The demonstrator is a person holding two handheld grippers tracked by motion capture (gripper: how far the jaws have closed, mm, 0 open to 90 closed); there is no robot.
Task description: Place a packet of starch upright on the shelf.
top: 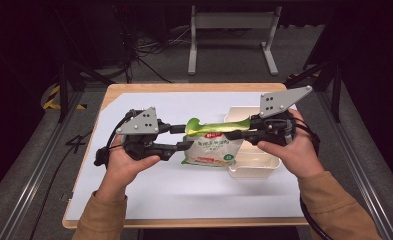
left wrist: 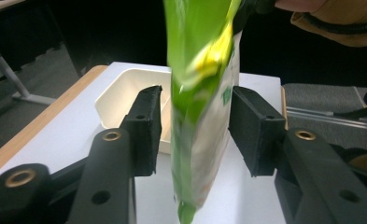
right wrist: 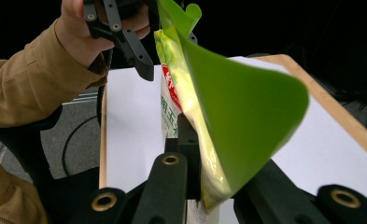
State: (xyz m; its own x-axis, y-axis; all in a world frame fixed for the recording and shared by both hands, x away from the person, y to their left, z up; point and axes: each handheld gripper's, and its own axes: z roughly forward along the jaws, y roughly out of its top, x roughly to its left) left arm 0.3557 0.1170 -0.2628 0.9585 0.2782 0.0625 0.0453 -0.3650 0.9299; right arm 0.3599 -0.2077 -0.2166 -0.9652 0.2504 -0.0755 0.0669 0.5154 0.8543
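Observation:
A green and white snack bag (top: 211, 145) hangs above the table between both grippers. My right gripper (top: 248, 129) is shut on the bag's right top corner; in the right gripper view the bag (right wrist: 228, 116) fills the space between the jaws and its green flap hides the right jaw. My left gripper (top: 185, 138) is open, its jaws on either side of the bag's left edge. In the left gripper view the bag (left wrist: 200, 116) hangs between the spread jaws of the left gripper (left wrist: 195, 128), with a gap at the left pad.
A white plastic bin (top: 256, 167) stands on the white sheet (top: 184, 190) right of centre, partly under the bag, and it appears behind the left jaw as the bin (left wrist: 120, 93). The wooden table edge (top: 184, 222) frames the sheet. A metal stand (top: 231, 22) is on the floor beyond.

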